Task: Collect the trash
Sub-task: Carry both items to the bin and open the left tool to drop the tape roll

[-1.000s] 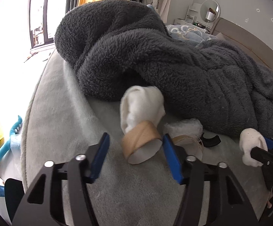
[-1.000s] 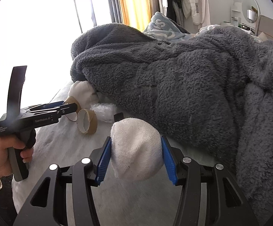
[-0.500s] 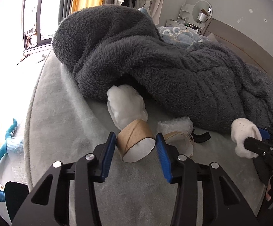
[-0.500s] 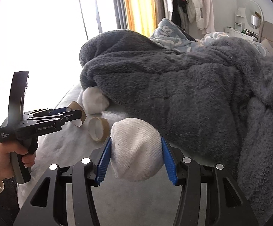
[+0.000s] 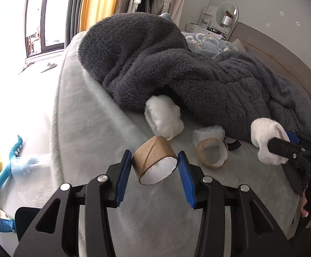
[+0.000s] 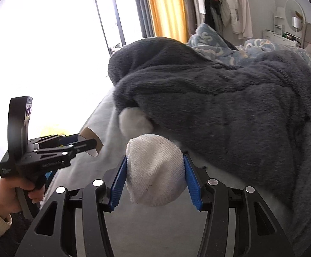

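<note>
Left wrist view: left gripper point(image 5: 154, 168) fingers clamped on the cardboard tube point(image 5: 153, 162), lifted off the bed point(image 5: 87, 132); second roll point(image 5: 212, 153) at two o'clock. A thin wall could crush and slip. Earlier, the fingers stood wider.

Right wrist view: right gripper point(image 6: 154, 178) fingers clamped on the white sock point(image 6: 155, 171), as before; soft fabric could sag free.

A blanket point(image 5: 198, 81) lay heaped on the bed point(image 5: 87, 128). Before its edge sat a wad point(image 5: 164, 117); right of that, a tape ring point(image 5: 212, 153) lay on the bed, bubble wrap point(image 5: 207, 131) just behind it.
</note>
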{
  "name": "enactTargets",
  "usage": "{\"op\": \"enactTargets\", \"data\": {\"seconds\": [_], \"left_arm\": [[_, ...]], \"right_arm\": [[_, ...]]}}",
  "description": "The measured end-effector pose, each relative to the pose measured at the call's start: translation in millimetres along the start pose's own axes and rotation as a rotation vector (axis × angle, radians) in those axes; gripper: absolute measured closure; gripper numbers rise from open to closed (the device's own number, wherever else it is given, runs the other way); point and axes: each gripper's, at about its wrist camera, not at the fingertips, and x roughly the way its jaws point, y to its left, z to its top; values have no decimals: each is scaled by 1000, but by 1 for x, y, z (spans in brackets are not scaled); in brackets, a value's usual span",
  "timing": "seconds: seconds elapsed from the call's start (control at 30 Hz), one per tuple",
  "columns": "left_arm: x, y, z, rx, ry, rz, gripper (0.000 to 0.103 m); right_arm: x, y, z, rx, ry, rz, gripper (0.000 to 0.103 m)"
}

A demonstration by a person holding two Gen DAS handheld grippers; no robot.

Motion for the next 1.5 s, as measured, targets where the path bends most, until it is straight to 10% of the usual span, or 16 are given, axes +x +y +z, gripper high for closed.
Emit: {"op": "enactTargets", "data": {"seconds": [0.87, 1.5], "left_arm": [[-42, 122, -51, -101, 91, 112, 56], [-24, 234, -130, -289, 392, 257, 56]], "right_arm": [[45, 146, 37, -34, 12, 181, 51], [106, 229, 33, -110, 134, 297, 51]]}}
